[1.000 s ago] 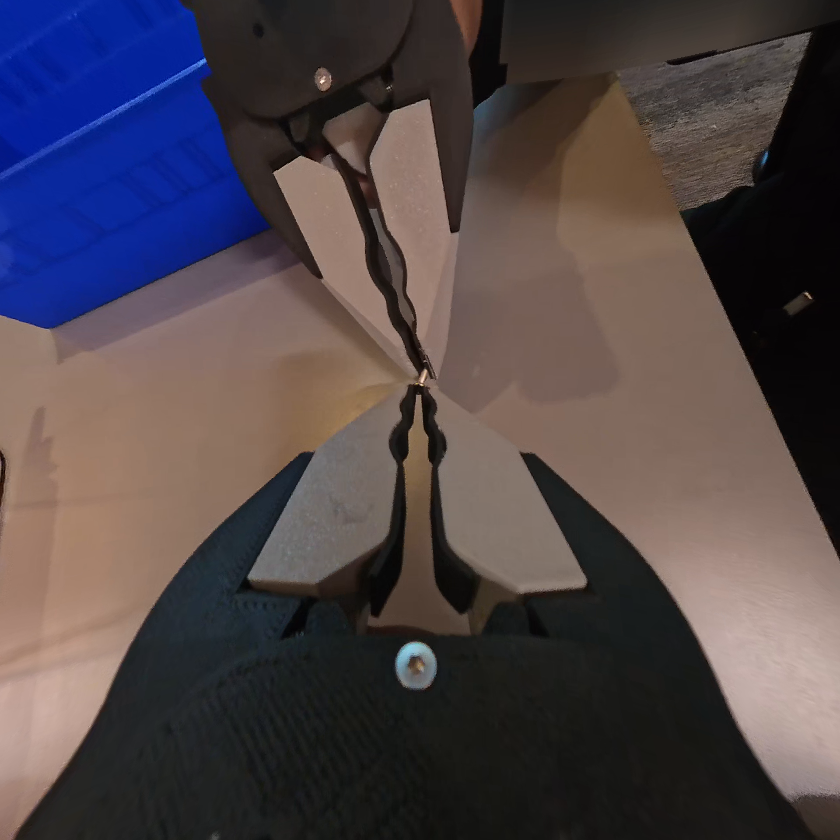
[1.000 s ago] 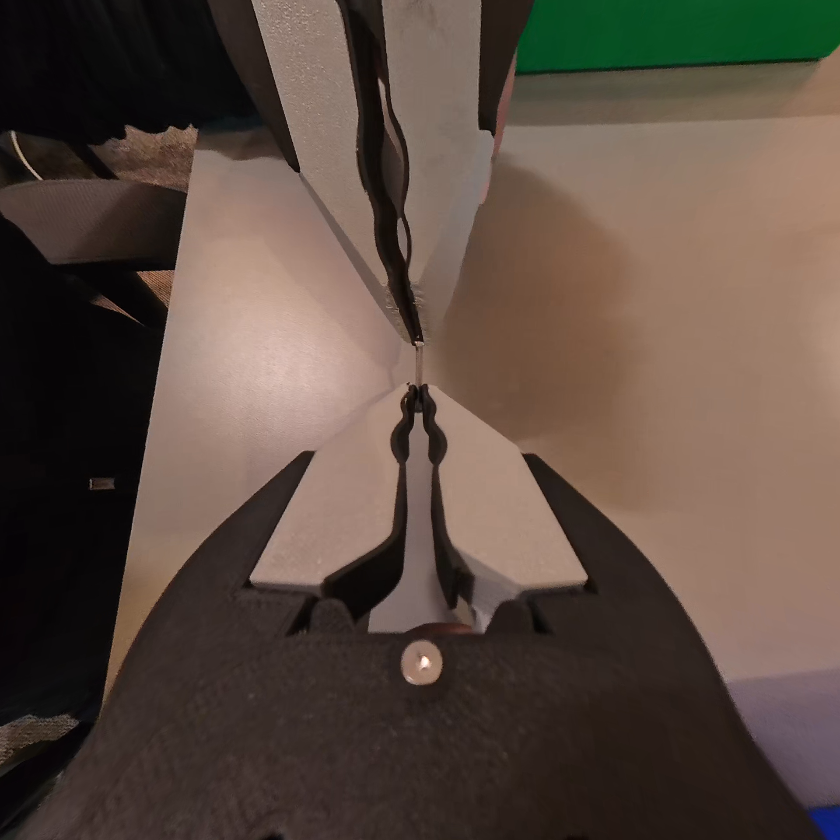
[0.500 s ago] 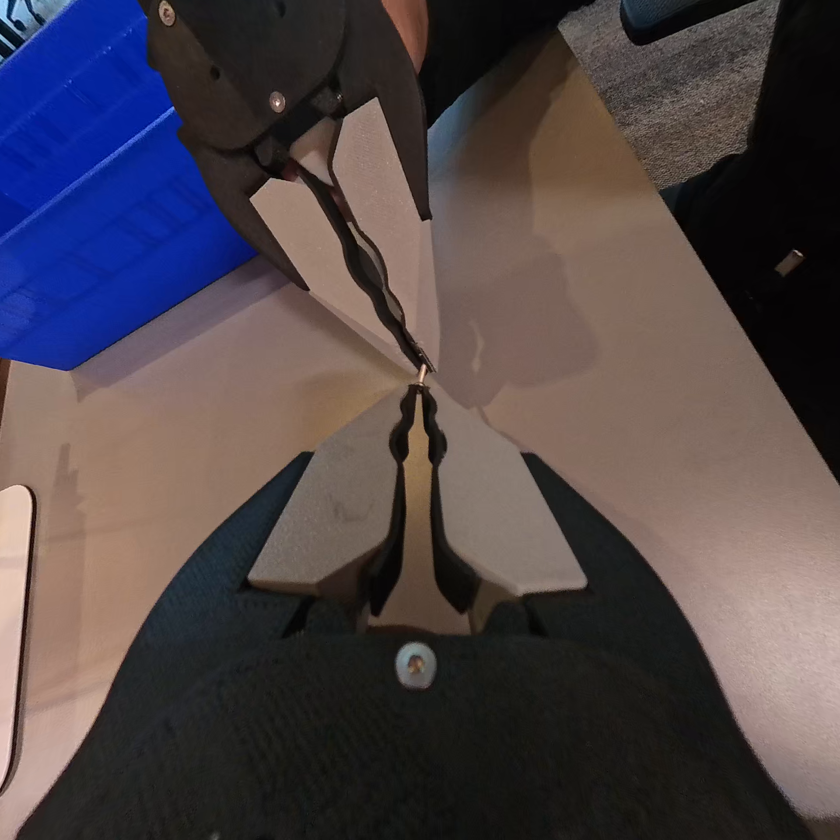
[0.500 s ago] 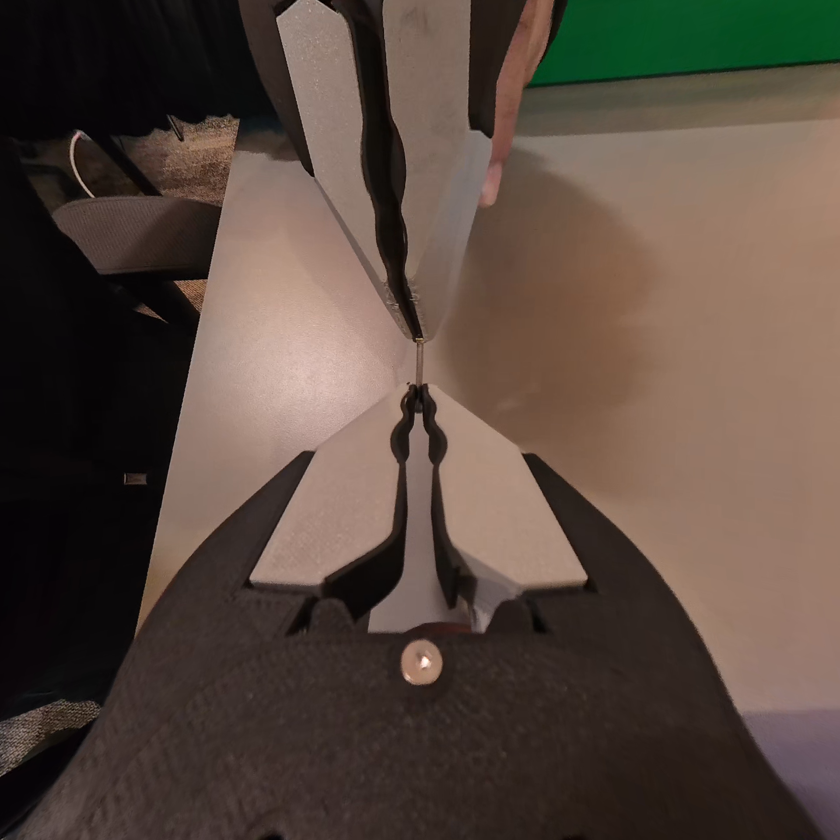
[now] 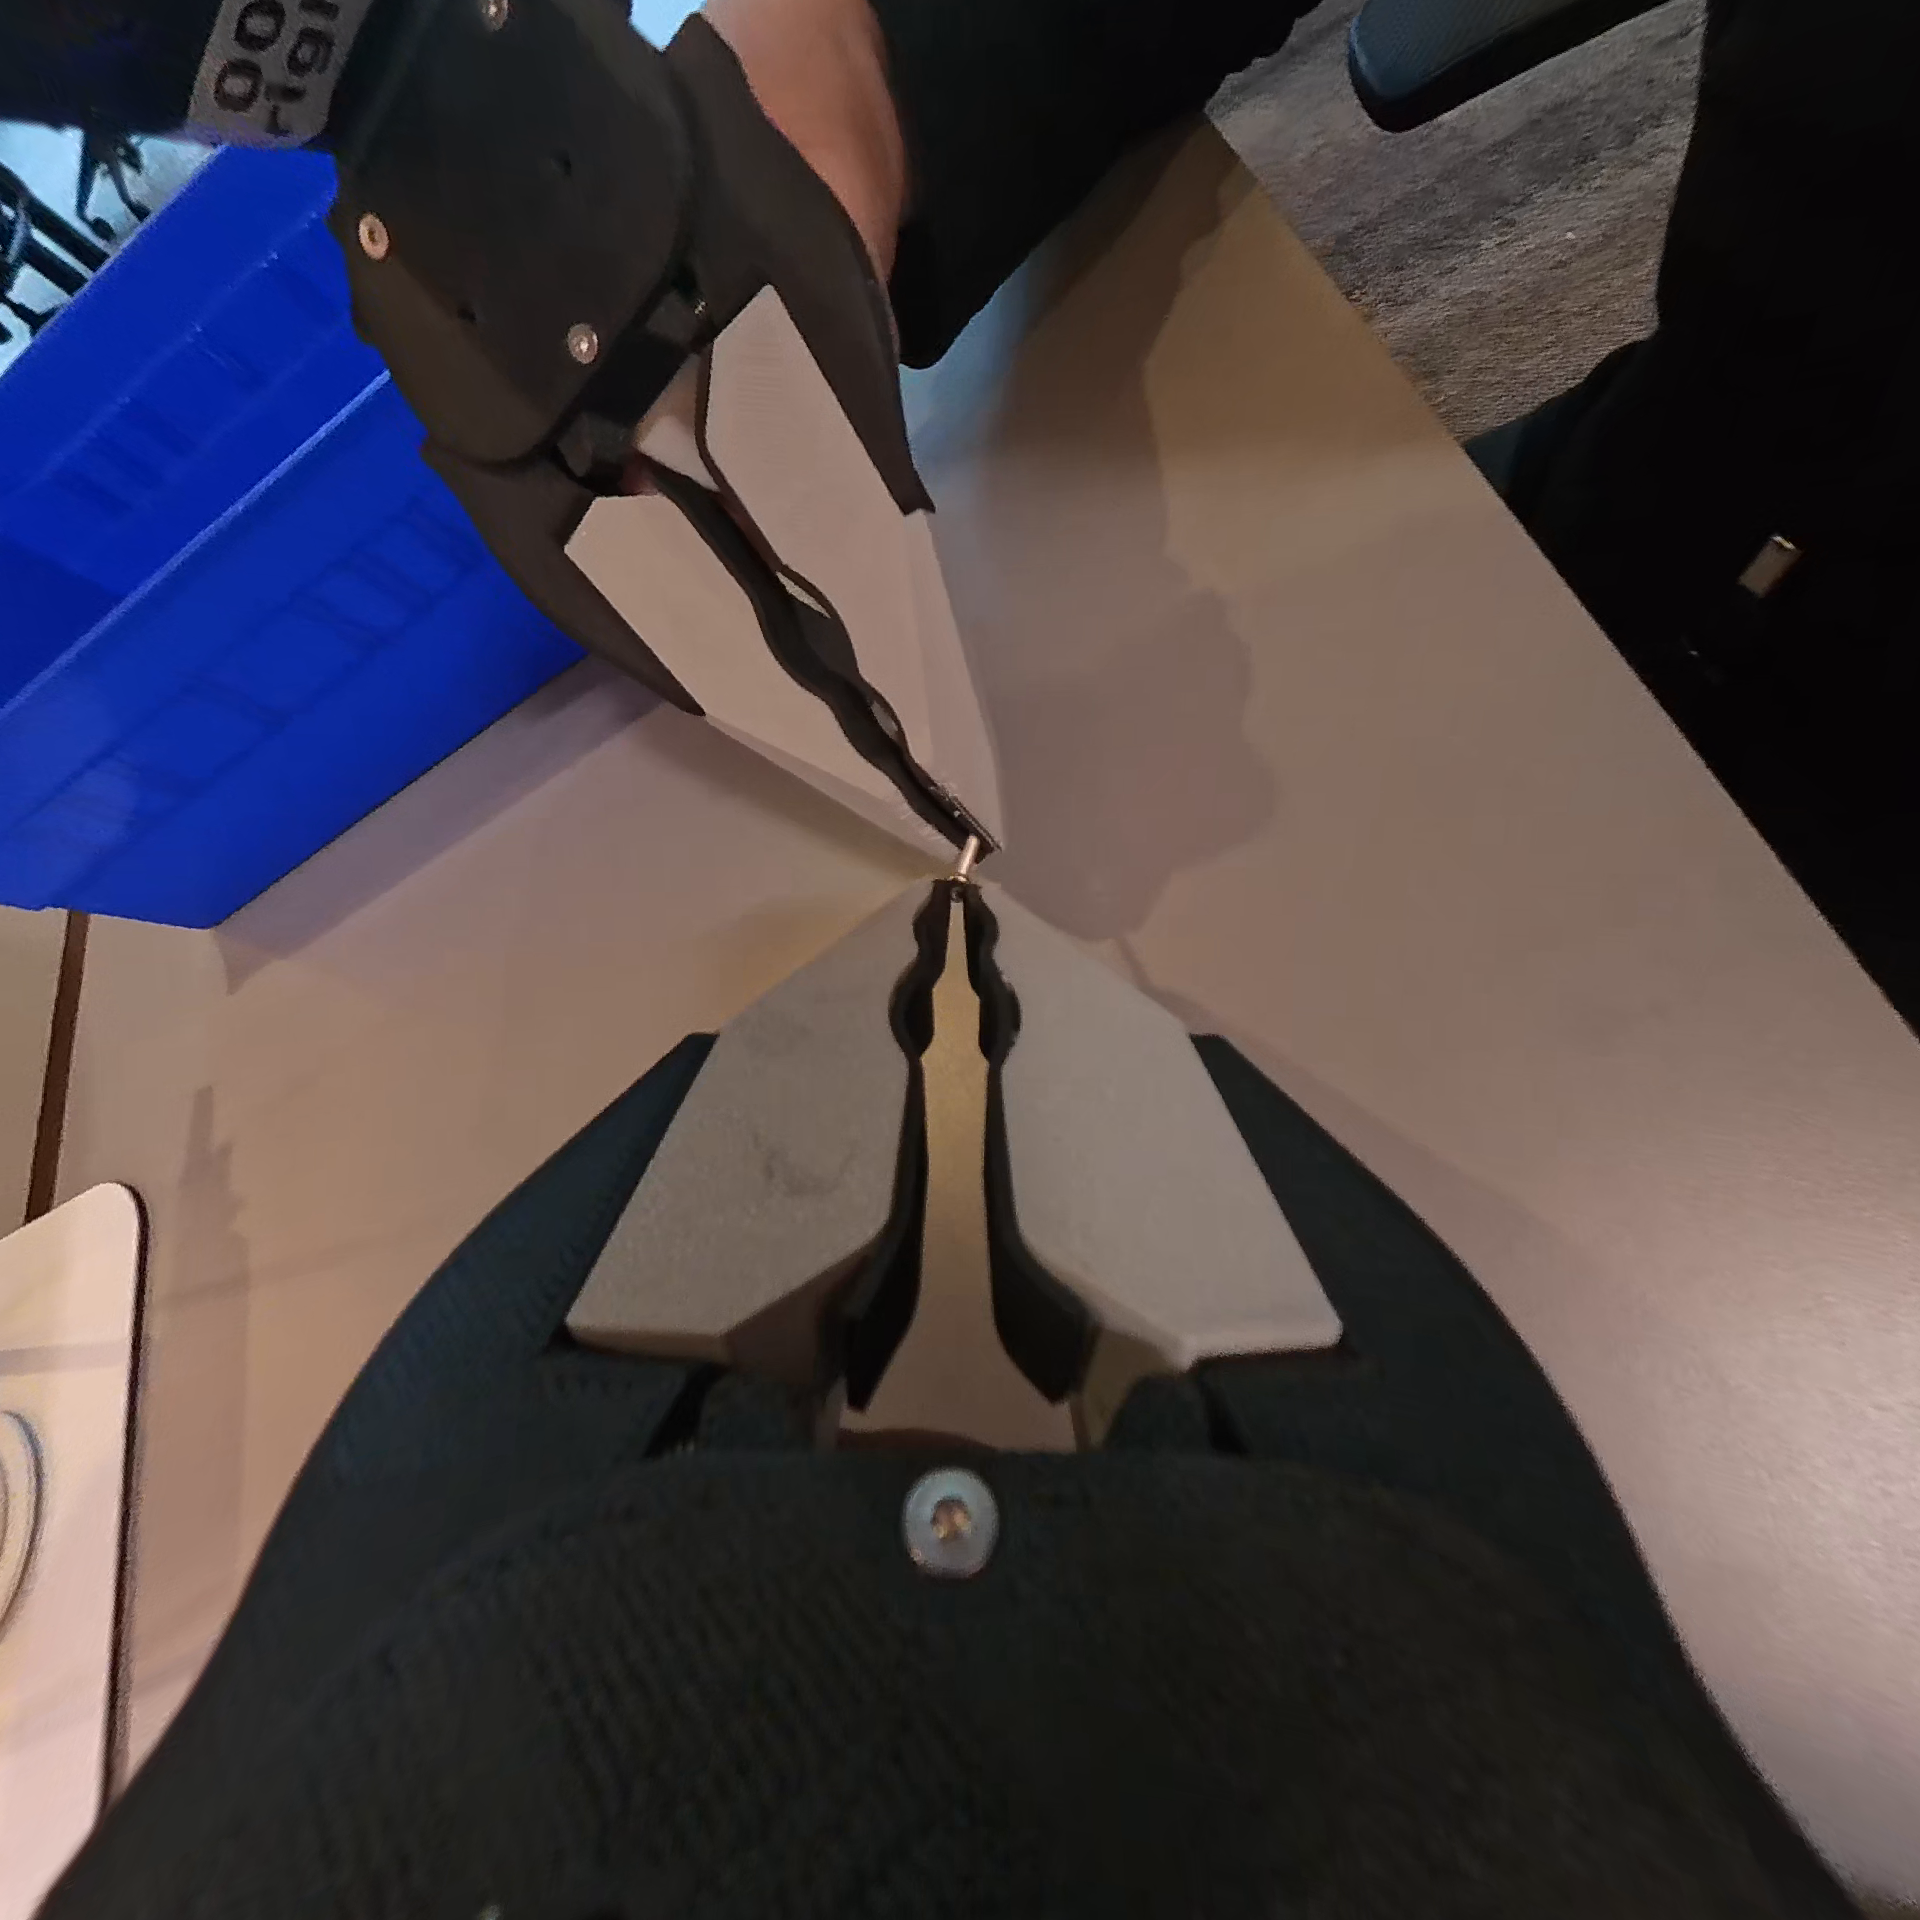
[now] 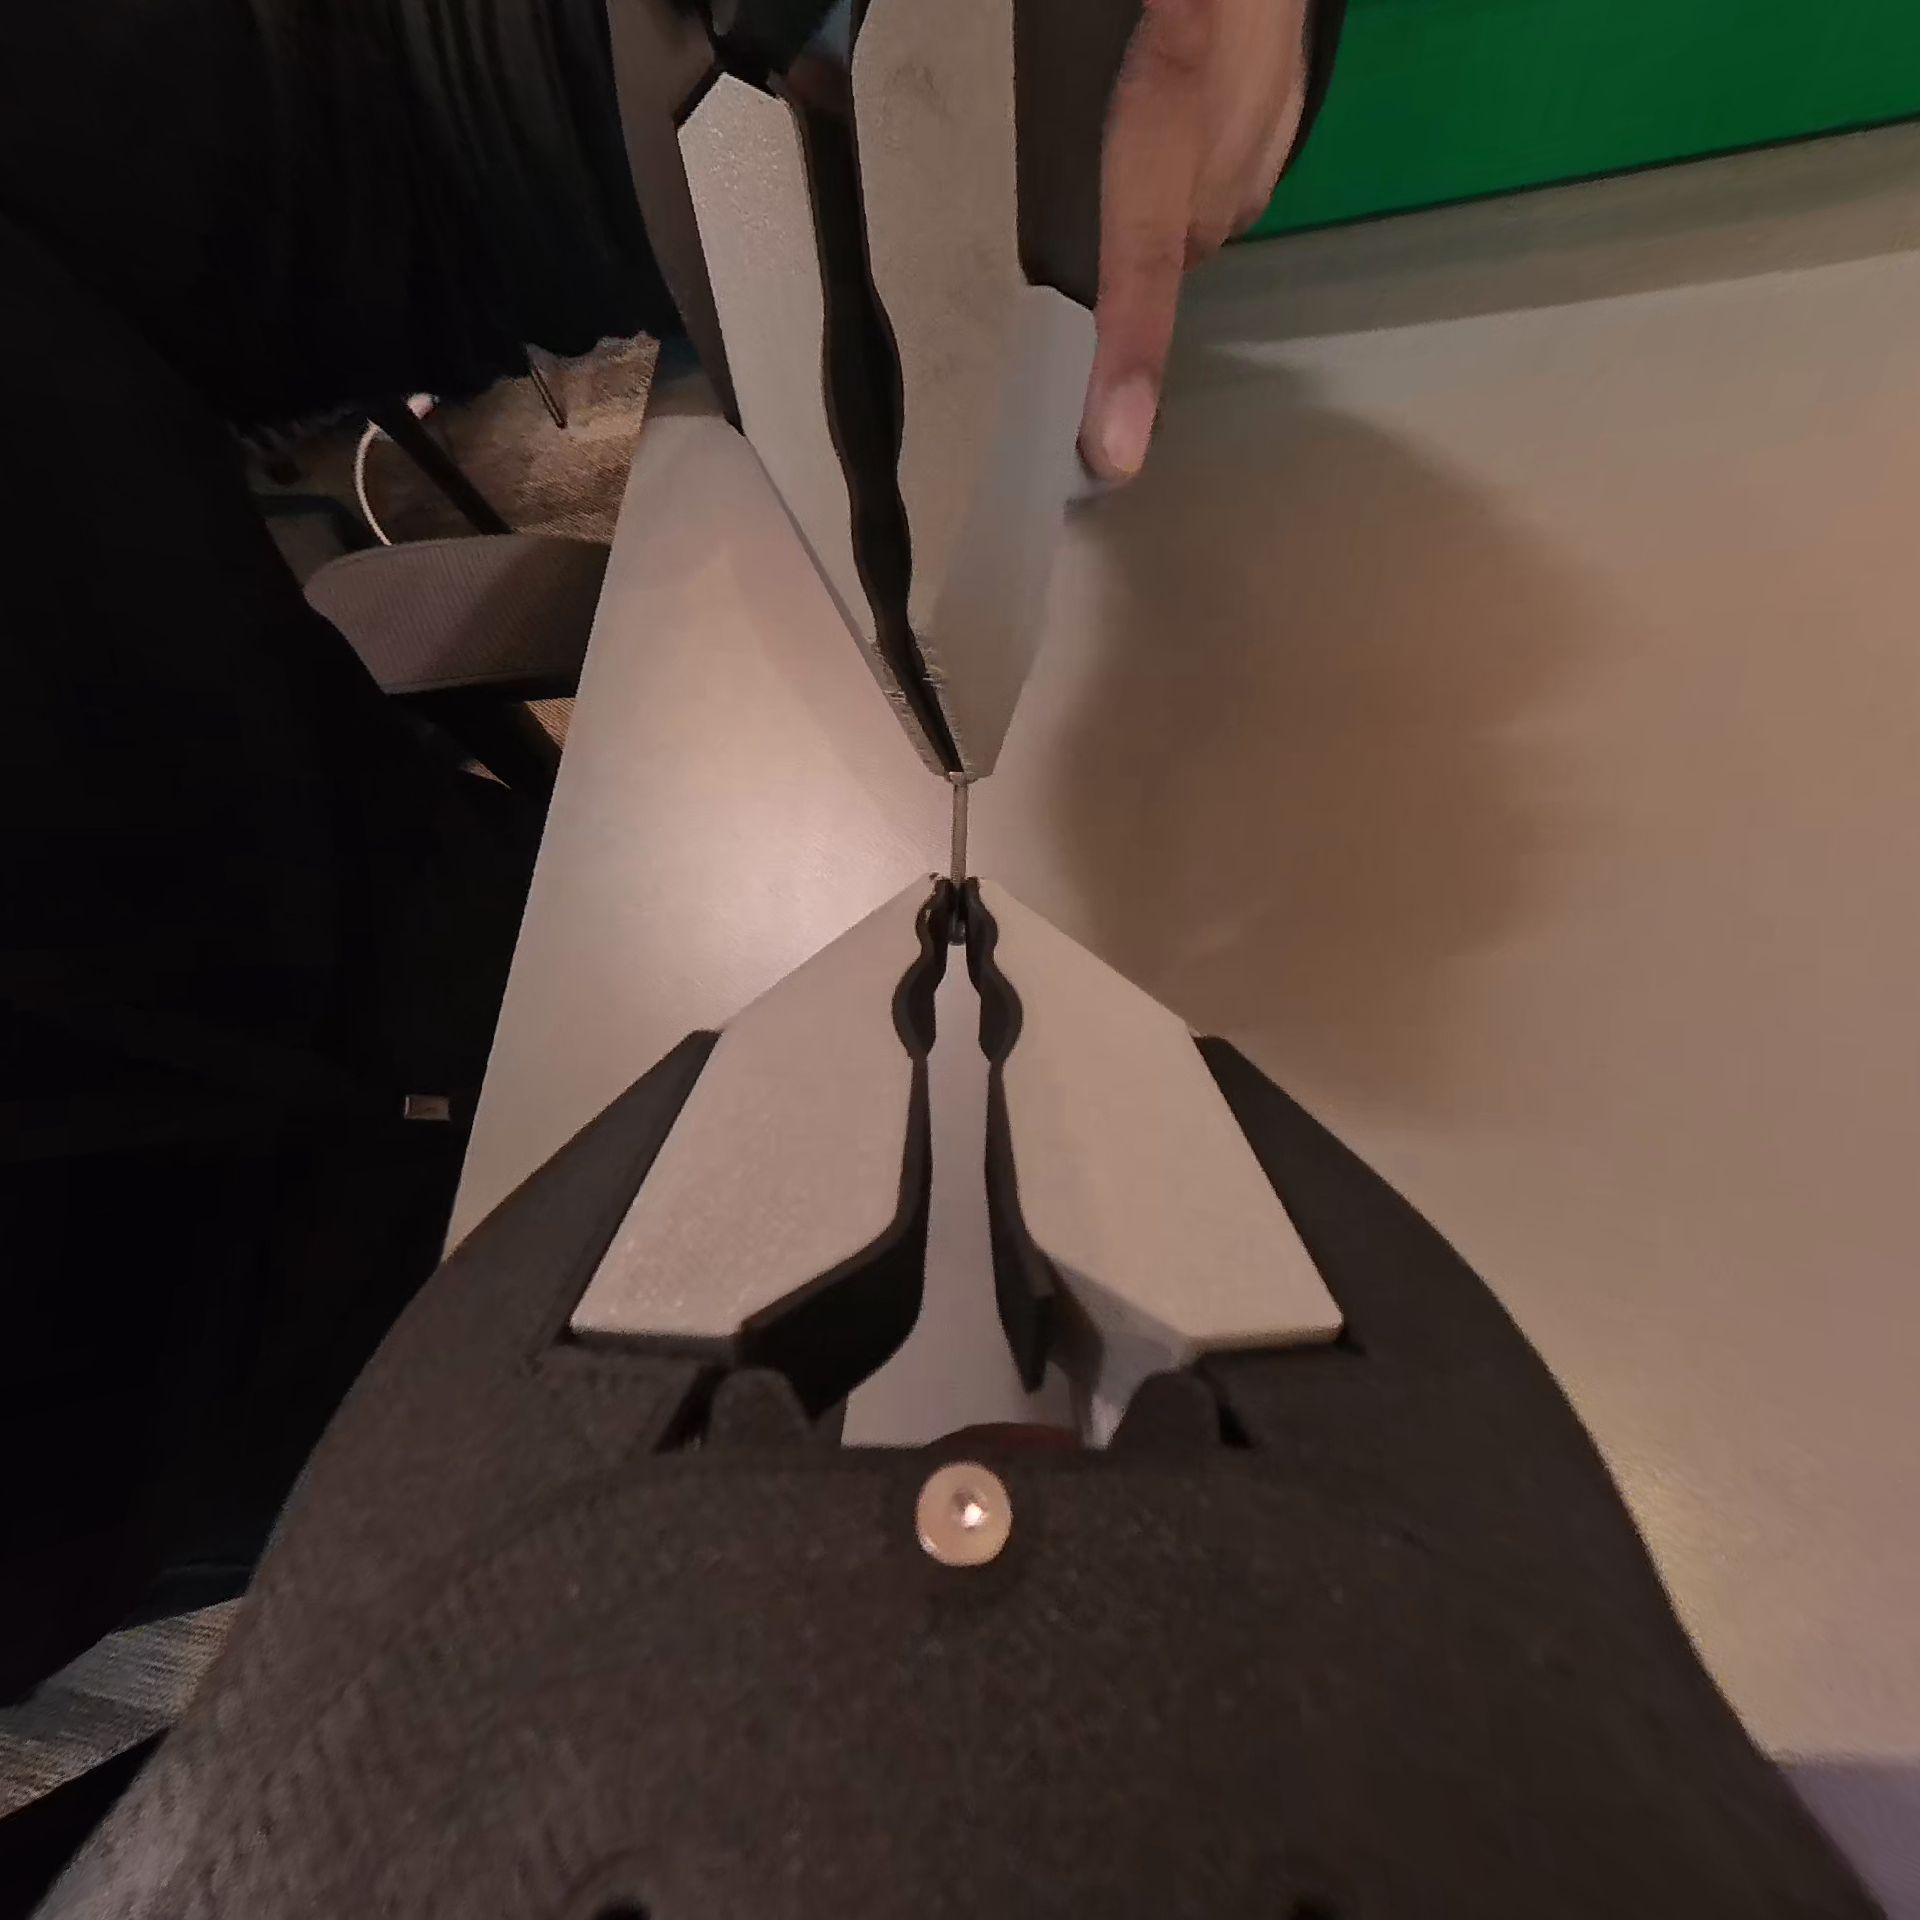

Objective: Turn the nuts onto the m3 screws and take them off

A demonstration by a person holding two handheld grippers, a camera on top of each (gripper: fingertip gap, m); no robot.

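My left gripper (image 5: 951,896) is shut on a small nut (image 5: 950,883) at its tips. My right gripper (image 6: 956,906) is shut on the head end of a thin m3 screw (image 6: 961,831). The screw's shaft bridges the two sets of tips, held in the air above the beige table (image 5: 1455,1039). In the left wrist view the right gripper (image 5: 971,831) comes in from the upper left, with the screw (image 5: 966,858) between it and the nut. In the right wrist view the left gripper (image 6: 956,771) comes down from the top.
A blue bin (image 5: 208,520) stands at the table's far left. A white board (image 5: 62,1455) lies at the left edge. A person's hand (image 6: 1143,260) holds the left gripper. A green surface (image 6: 1558,94) lies behind. The table's edge (image 6: 540,831), a chair (image 6: 447,613) and a dark-clothed person are close by. The tips of both grippers are at nearly the same place.
Both grippers stay shut and joined at the screw. The left wrist view has swung, so the right gripper now leans in from farther left. The hand and white board have come into view.
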